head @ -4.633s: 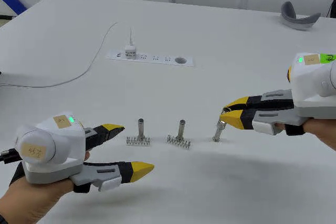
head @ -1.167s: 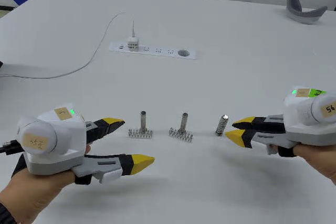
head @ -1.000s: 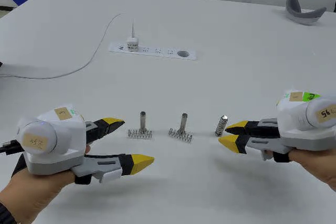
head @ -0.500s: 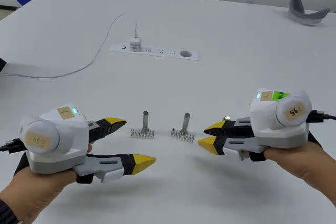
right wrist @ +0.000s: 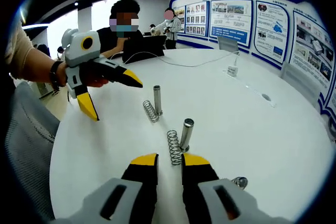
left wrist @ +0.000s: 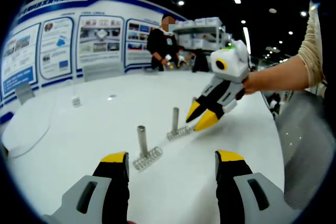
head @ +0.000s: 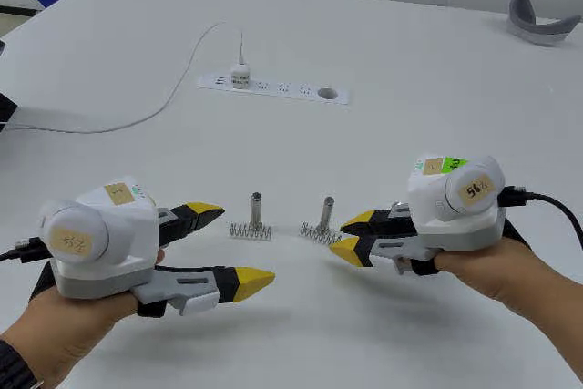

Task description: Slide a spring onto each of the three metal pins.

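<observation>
**Right gripper (head: 349, 236) poised at the middle spring (right wrist: 172, 147); the second pin is the step in hand.**

Its jaws stand narrowly apart and hold nothing, with the tips low over the table (head: 428, 79) and just short of that spring. The spring lies flat, touching the foot of the middle pin (right wrist: 185, 135). The left gripper (head: 232, 243) hangs wide open and empty near the left pin (head: 256, 209), and the left spring (head: 250, 231) lies at that pin's foot. A third pin (right wrist: 239, 182) shows just beside the right gripper's body, too small to tell whether it wears a spring. Only two springs lie loose, so it probably does. The next move, I judge, calls for pinching the middle spring lightly by one end, standing it upright, lining it over the pin's top and letting go. A hard squeeze could flick it away.
</observation>
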